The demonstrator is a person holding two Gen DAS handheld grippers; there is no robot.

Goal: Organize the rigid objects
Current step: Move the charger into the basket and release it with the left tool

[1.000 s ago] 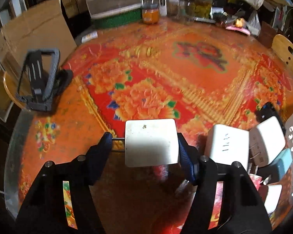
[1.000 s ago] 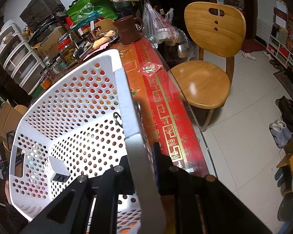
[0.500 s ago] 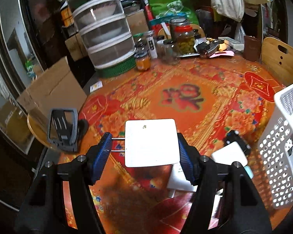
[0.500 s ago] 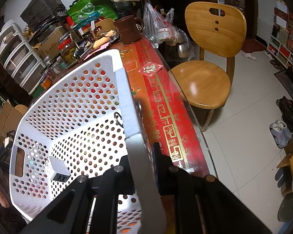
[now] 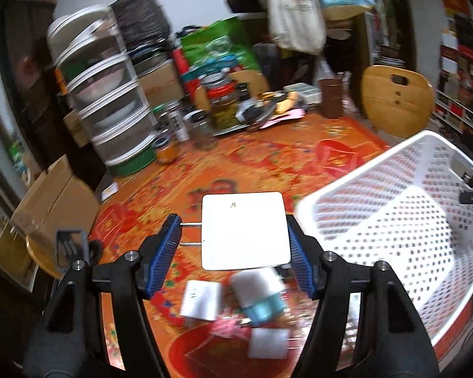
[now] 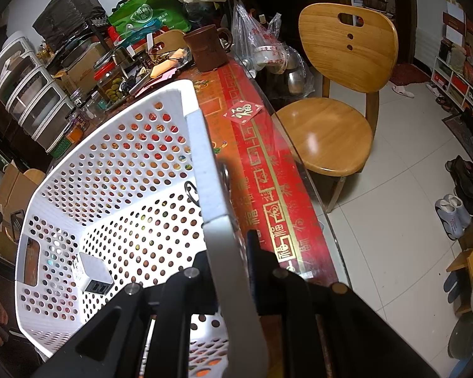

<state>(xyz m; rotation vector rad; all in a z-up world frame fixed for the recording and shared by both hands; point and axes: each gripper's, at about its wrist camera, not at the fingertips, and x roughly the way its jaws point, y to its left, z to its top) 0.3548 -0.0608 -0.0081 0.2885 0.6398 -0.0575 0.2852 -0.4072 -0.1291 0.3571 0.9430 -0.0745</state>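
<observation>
Left wrist: we have the left gripper [image 5: 243, 245] pinching a white charger [image 5: 245, 230], in the air beside the white basket [image 5: 356, 186]; roughly four small items [image 5: 236, 302], blurred, left on the table [image 5: 268, 157].
Right wrist: our right gripper [image 6: 228, 252] is pressed onto the basket rim; one adapter [image 6: 94, 275] already inside.

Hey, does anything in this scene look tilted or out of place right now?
Yes. The white basket is tipped up rather than sitting flat; the right gripper pinches its rim. One white charger has settled in its lower corner.

Both wrist views look down close over the table [image 5: 268, 160], sharing the white basket [image 6: 116, 163].
</observation>
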